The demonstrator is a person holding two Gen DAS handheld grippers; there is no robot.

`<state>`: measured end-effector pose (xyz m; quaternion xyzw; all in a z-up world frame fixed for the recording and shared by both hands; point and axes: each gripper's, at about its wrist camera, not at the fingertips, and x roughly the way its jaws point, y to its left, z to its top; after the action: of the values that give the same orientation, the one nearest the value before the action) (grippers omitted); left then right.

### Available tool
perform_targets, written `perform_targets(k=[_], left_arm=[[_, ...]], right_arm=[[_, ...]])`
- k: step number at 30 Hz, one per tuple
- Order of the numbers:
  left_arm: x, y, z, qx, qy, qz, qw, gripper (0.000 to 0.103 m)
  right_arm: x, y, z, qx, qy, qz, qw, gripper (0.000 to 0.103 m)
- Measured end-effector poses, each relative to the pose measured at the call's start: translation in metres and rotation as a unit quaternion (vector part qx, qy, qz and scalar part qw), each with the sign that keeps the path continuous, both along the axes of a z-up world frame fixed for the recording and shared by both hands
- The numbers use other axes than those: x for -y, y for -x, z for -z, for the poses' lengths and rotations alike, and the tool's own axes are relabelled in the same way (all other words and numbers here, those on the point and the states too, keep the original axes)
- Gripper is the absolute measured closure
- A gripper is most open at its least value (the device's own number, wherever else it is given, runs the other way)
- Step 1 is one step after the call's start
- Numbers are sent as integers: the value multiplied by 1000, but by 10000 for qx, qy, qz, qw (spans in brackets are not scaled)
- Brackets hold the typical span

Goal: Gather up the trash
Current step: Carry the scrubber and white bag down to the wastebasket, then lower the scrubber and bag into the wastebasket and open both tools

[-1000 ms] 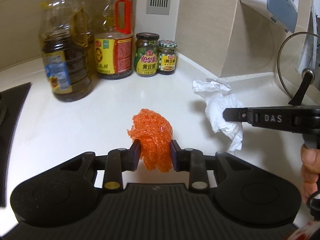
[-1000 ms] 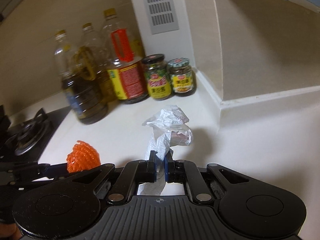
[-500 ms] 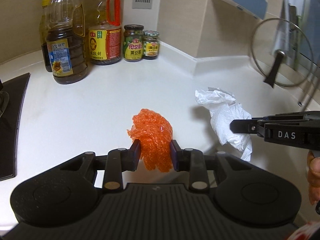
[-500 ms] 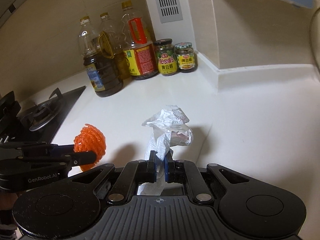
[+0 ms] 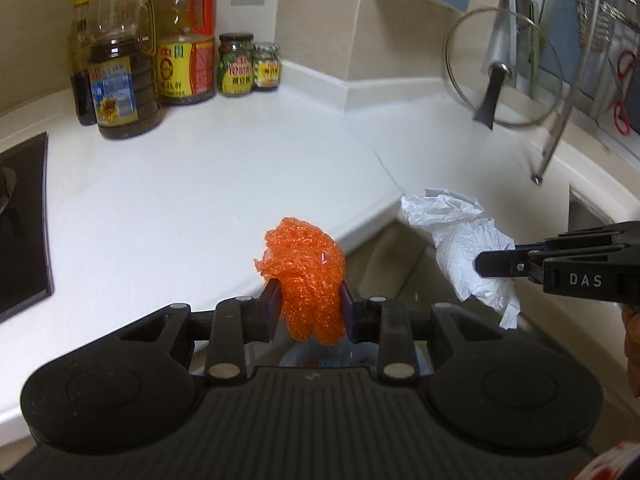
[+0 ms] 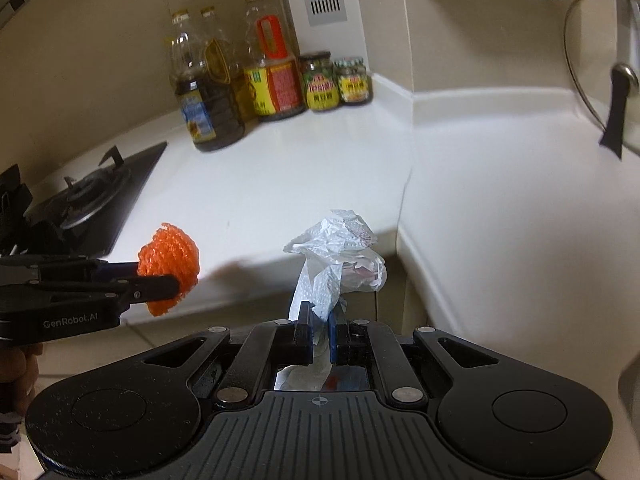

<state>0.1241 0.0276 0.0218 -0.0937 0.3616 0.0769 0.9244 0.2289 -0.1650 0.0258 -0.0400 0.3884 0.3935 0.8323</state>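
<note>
My left gripper is shut on a crumpled orange mesh net, held in the air at the front edge of the white counter. In the right wrist view the same net shows at the left in the left gripper. My right gripper is shut on a crumpled white paper towel, which hangs in front of the counter's inner corner. From the left wrist view that towel sits at the right, pinched by the right gripper.
Oil and sauce bottles and two jars stand at the back of the counter. A black gas hob lies at the left. A glass pot lid leans at the right wall. Floor and cabinet front show below the counter edge.
Both grippers have drawn back from the bottles towards the counter's front edge, carrying the net and the towel with them. Their grips are unchanged.
</note>
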Motion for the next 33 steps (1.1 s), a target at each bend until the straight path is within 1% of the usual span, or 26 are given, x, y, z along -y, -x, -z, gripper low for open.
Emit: perform_targets(k=[2, 5, 10, 13, 16, 22, 27, 33], left_arm=[[3, 9, 2, -30, 34, -1, 10000, 75], [9, 20, 7, -103, 53, 7, 9999, 75], [24, 28, 29, -425, 218, 75, 9988, 75], [31, 24, 47, -642, 252, 76, 9976, 75], [33, 19, 63, -804, 370, 28, 9961, 75], [38, 2, 83, -1041, 447, 3, 9936, 75], [42, -9, 100, -1223, 573, -30, 9908, 75], [46, -18, 111, -1374, 684, -22, 9881, 75]], right_arm=[[3, 7, 2, -66, 86, -57, 9999, 96], [7, 16, 7, -126, 258, -303, 9991, 96], [13, 24, 27, -321, 610, -686, 9953, 96], [16, 24, 46, -507, 765, -709, 9933, 96], [15, 24, 62, -506, 952, -807, 9909, 96], [11, 14, 87, -657, 1150, -949, 9866, 96], [5, 8, 100, -745, 1275, -1046, 9835, 96], [2, 6, 106, -768, 1347, -1145, 9813, 96]])
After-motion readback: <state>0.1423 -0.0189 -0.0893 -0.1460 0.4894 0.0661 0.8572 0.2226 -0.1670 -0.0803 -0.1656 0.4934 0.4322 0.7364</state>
